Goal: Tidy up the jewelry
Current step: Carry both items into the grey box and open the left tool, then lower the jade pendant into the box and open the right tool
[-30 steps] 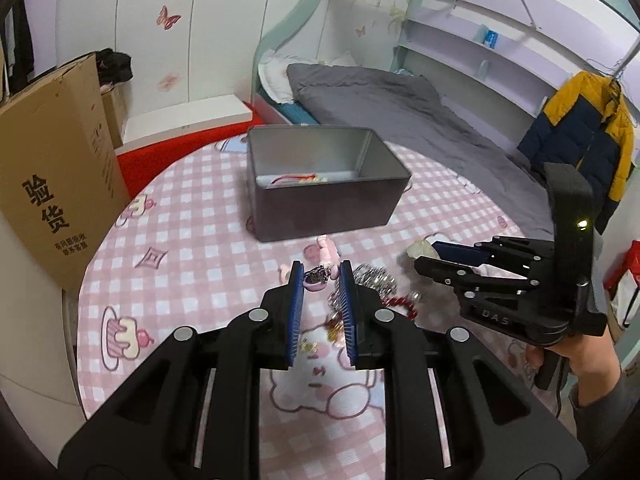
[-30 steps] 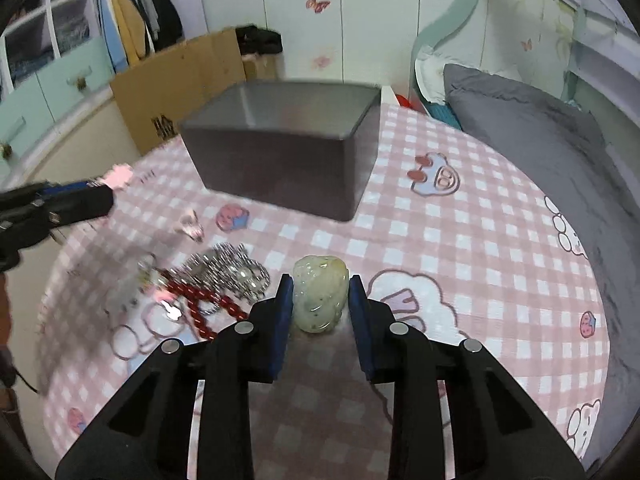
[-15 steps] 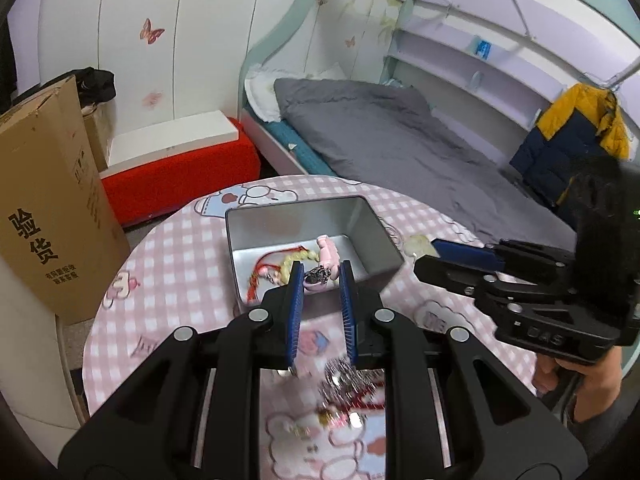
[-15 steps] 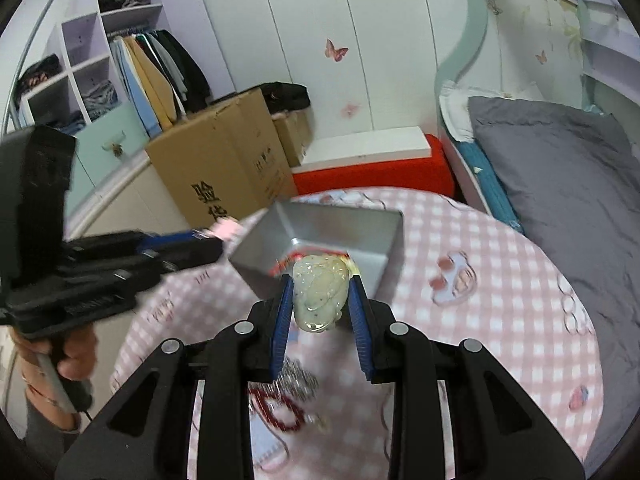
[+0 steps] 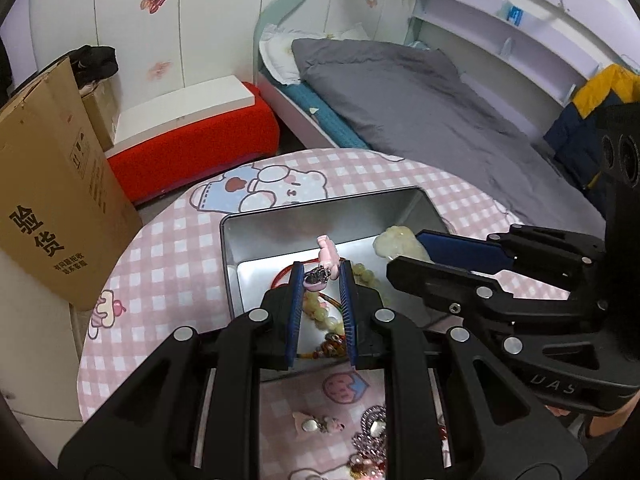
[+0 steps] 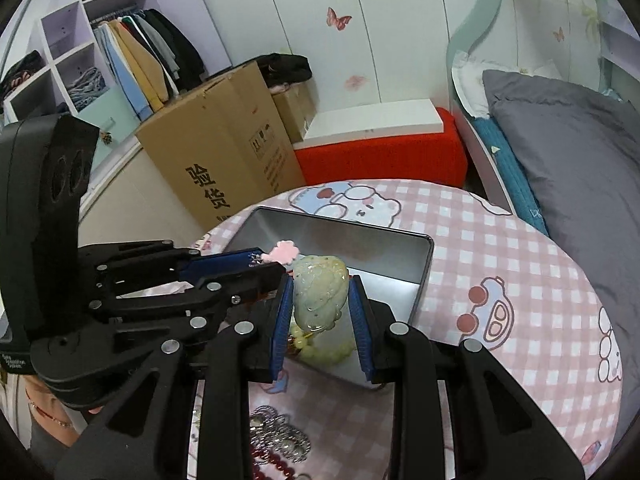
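Observation:
My left gripper [image 5: 321,276] is shut on a pink charm with a silver clasp [image 5: 325,265] and holds it above the open grey metal tin [image 5: 256,226]. My right gripper [image 6: 320,300] is shut on a pale green jade pendant [image 6: 318,292], also over the tin [image 6: 416,268]. The tin holds a pale bead bracelet [image 5: 320,312] and red cord. Each gripper shows in the other's view, the right one [image 5: 404,256] beside the left, the left one [image 6: 276,262] beside the right. Loose jewelry [image 5: 372,440] lies on the pink checked tablecloth in front of the tin.
The round table [image 5: 160,264] has a cardboard box [image 5: 44,200] at its left edge, a red and white bench [image 5: 192,128] behind it and a bed [image 5: 420,96] at the back right. Silver chains and red beads [image 6: 280,448] lie near the table's front.
Both grippers have risen from the table with their pieces and moved forward until they hover over the tin's opening, close together.

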Available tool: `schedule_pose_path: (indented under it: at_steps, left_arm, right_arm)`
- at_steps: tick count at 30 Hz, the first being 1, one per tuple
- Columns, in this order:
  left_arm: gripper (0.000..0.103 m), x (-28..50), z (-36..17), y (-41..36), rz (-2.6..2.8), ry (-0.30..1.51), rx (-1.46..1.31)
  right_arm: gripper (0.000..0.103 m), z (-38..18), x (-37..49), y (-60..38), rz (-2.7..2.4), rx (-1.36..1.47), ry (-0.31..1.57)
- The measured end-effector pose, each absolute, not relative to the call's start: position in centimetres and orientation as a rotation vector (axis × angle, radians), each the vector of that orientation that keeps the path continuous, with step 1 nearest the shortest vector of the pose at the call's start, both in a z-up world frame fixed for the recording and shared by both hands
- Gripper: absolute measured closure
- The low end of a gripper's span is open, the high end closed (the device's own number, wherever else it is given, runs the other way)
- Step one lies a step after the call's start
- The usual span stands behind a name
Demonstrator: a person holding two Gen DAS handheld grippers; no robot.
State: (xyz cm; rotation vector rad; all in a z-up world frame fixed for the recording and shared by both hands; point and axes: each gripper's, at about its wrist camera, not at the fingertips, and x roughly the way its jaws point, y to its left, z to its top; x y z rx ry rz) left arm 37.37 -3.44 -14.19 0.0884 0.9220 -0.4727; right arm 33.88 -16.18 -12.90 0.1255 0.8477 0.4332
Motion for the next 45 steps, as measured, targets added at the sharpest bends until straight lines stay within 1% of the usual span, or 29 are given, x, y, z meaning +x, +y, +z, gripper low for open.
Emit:
schedule_pose_path:
  at_steps: [11, 14, 16, 18, 21, 23, 27, 28, 29, 36, 45]
  left_arm:
    - [0.084, 38.0, -15.2, -3.5, -0.434, 0.936, 0.108]
    - [0.083, 38.0, -15.1, -3.6, -0.434, 0.940, 0.105]
    - [0.077, 38.1, -15.1, -3.4, -0.435, 0.938, 0.096]
    - [0.069, 37.9, -14.8, -3.3, -0.432, 0.925, 0.100]
    - [0.063, 37.6, -14.4, -3.2, -0.434, 0.910, 0.102]
    - [0.055, 37.2, -14.0, -3.1, -0.387, 0.886, 0.129]
    - [0.055, 36.6, -13.2, -2.4, -0.376, 0.870, 0.120]
    - [0.053, 36.3, -13.0, -2.3, -0.357, 0.861, 0.131]
    - [0.049, 36.1, -12.8, -2.2, -0.323, 0.846, 0.152]
    - [0.048, 35.4, -12.3, -0.5, -0.265, 0.814, 0.156]
    - [0.048, 35.7, -13.7, 0.7, -0.217, 0.842, 0.165]
  right_arm:
    - [0.077, -13.9, 34.3, -16.4, 0.445, 0.125, 0.871]
    - [0.077, -13.9, 34.5, -16.4, 0.449, 0.121, 0.872]
    - [0.077, -13.8, 34.5, -16.4, 0.449, 0.121, 0.872]
    - [0.077, -13.8, 34.6, -16.6, 0.447, 0.119, 0.872]
    - [0.077, -13.7, 34.6, -16.9, 0.443, 0.125, 0.872]
    - [0.077, -13.7, 34.6, -17.1, 0.440, 0.125, 0.869]
    - [0.077, -13.3, 34.6, -16.9, 0.451, 0.119, 0.863]
    - [0.077, -13.2, 34.6, -16.7, 0.452, 0.114, 0.863]
    - [0.077, -13.1, 34.6, -16.6, 0.453, 0.110, 0.861]
    - [0.077, -13.1, 34.8, -15.1, 0.467, 0.092, 0.871]
    - [0.077, -14.4, 35.7, -13.5, 0.459, 0.033, 0.916]
